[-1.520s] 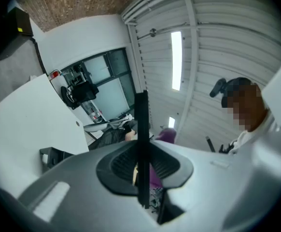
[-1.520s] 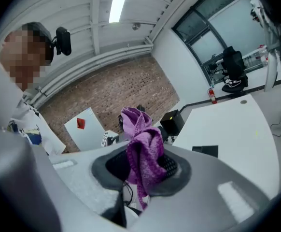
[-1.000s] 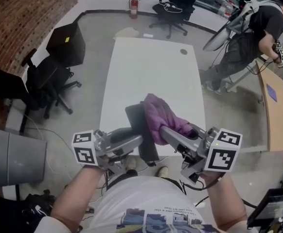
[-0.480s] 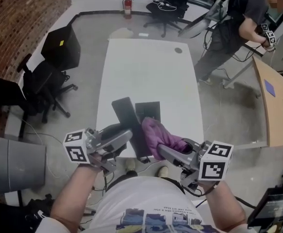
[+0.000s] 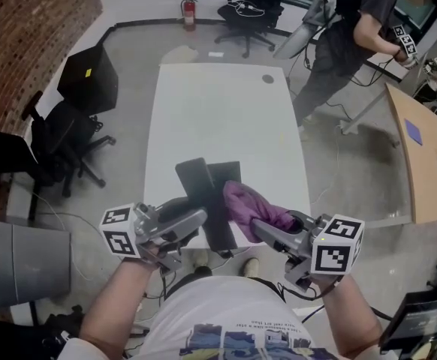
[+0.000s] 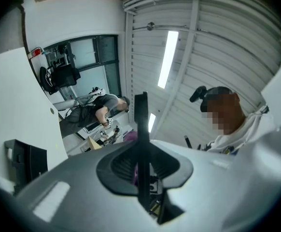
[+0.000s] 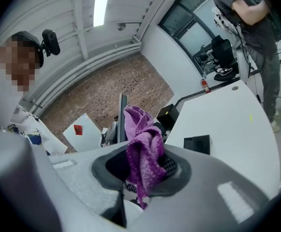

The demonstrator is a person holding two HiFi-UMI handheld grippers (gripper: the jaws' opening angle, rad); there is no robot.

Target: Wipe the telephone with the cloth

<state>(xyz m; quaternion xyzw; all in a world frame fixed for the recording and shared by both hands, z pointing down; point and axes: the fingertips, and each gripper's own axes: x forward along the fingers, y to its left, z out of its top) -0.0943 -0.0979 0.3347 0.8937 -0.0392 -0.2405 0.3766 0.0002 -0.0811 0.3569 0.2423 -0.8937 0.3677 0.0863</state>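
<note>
Right gripper is clamping the purple cloth just beside the telephone; left gripper is pinching that dark slab edge-on over the white table.

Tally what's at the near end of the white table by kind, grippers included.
Black telephone pieces: 2
Purple cloth: 1
Grippers: 2, the left gripper and the right gripper
Total: 5

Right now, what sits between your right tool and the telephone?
Only the purple cloth, gripped by the right tool, beside the telephone; head view shows it.
</note>
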